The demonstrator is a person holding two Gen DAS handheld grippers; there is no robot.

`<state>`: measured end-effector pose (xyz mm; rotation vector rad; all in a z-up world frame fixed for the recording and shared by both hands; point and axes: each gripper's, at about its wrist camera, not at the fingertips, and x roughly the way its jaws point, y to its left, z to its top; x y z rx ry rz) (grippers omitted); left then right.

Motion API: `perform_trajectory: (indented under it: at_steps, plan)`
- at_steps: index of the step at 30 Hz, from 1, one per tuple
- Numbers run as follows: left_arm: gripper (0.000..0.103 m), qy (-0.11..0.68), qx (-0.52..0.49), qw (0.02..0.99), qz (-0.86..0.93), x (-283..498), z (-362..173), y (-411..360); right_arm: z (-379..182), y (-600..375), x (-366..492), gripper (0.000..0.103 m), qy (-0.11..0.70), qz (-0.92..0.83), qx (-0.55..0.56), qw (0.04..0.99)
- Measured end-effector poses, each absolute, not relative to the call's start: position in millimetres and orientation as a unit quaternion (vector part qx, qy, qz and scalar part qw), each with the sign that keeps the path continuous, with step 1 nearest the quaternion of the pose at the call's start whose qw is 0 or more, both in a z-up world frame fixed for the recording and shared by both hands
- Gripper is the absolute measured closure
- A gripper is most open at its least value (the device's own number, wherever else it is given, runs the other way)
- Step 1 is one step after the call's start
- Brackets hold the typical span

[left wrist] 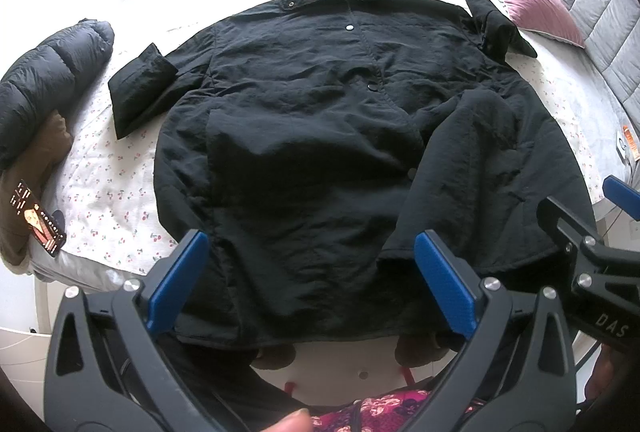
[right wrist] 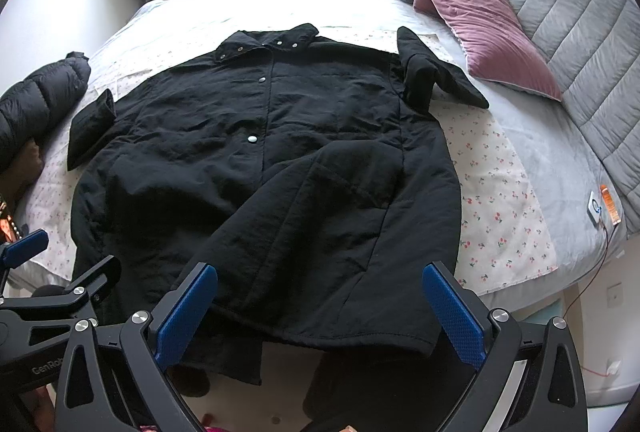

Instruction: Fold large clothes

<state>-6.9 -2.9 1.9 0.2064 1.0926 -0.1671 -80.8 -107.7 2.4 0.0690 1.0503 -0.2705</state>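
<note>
A black coat [right wrist: 256, 159] is being shown spread front-up across the bed [right wrist: 560, 167], its collar [right wrist: 266, 45] pointing toward the window and its hem hanging over the near edge. Both sleeves are being kept folded back at the cuffs (one on each side), and the lower front flap [right wrist: 320, 216] is lying turned over the body. The left gripper [left wrist: 316, 280] is being held just above the hem with its blue fingers [left wrist: 178, 280] spread wide, nothing between them. The right gripper [right wrist: 320, 316] is likewise being held apart and empty over the hem. A pink pillow [right wrist: 480, 27] is lying near the grey headboard [right wrist: 580, 43], and a dark puffer jacket [left wrist: 44, 79] is resting at the bed's far side
</note>
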Motion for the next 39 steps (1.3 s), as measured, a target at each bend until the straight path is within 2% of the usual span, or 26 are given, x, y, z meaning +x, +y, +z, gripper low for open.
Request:
perform_trajectory:
  at_steps: [30, 39]
  plan:
    - [0.001, 0.517, 0.095, 0.846, -0.087, -18, 4, -5, 3, -111, -97, 0.0, 0.497, -0.141, 0.041, 0.855]
    - [0.001, 0.503, 0.098, 0.854, -0.09, -24, 5, -6, 11, -107, -107, 0.0, 0.474, -0.15, 0.018, 0.867]
